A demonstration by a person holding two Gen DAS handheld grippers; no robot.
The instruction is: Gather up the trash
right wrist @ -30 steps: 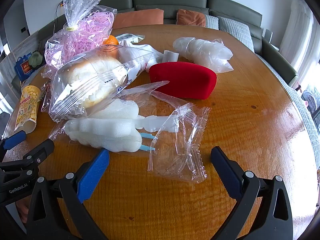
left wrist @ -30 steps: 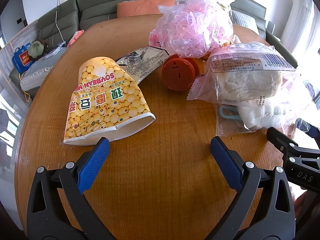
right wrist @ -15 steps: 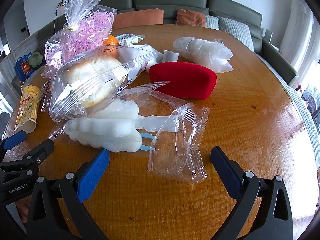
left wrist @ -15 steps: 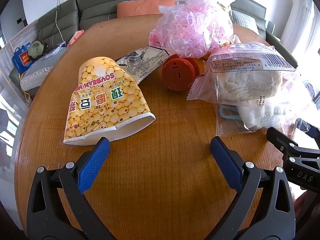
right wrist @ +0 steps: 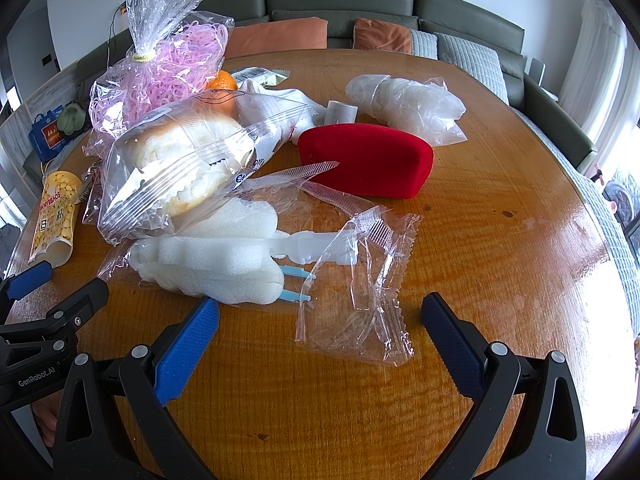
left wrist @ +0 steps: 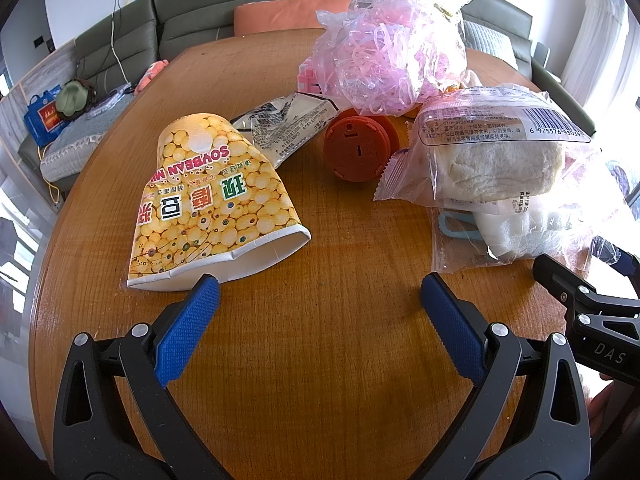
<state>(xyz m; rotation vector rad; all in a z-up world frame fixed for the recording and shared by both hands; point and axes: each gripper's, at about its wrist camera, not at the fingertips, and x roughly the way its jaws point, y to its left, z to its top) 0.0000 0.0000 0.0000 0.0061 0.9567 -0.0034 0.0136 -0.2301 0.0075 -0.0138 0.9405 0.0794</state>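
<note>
We hold both tongs spread and empty, low over the round wooden bench: the left tongs face the crushed yellow soybean-milk paper cup, lying just ahead, and the right tongs face the crumpled clear plastic wrapper (probably the first pickings).

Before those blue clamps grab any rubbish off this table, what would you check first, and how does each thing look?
1. Left gripper open and holding nothing: ok.
2. Right gripper open and holding nothing: ok.
3. Flattened soybean milk cup lies just ahead of the left gripper, nothing on top of it: ok.
4. Empty clear wrapper lies between the right gripper's fingers' line of approach: ok.
5. Bin or bag for the trash in view: not ok, none visible.
6. Whether the bagged bread counts as trash: cannot tell.
</note>
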